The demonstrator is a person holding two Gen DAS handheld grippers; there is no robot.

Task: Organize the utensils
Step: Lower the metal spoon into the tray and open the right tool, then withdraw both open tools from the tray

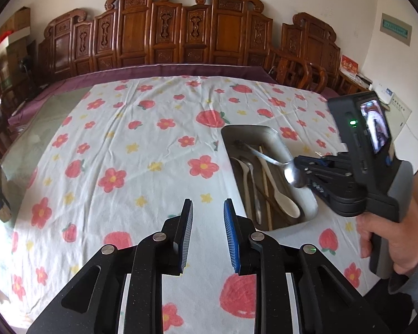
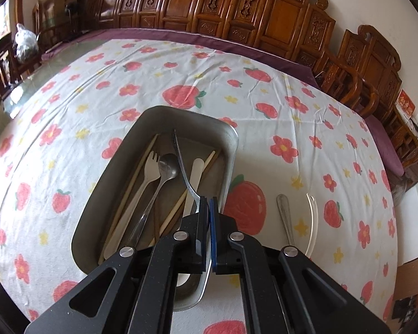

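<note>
A metal tray point(image 1: 276, 135) point(image 2: 103, 194) on the flowered tablecloth holds chopsticks point(image 2: 138, 172), a pale plastic fork point(image 2: 146, 178), a metal spoon point(image 2: 164, 172) and a pale spoon point(image 1: 285, 203). My right gripper point(image 2: 209, 203) point(image 1: 301, 167) is shut on a metal spoon point(image 1: 264, 157) point(image 2: 182, 164) by its bowl end, held over the tray with the handle pointing into it. My left gripper point(image 1: 208, 208) is open and empty above the cloth, left of the tray.
Another metal utensil point(image 2: 285, 217) and a white plastic utensil point(image 2: 315, 222) lie on the cloth right of the tray. Carved wooden chairs point(image 1: 158, 27) line the table's far edge. A glass tabletop strip point(image 1: 41, 139) shows at the left.
</note>
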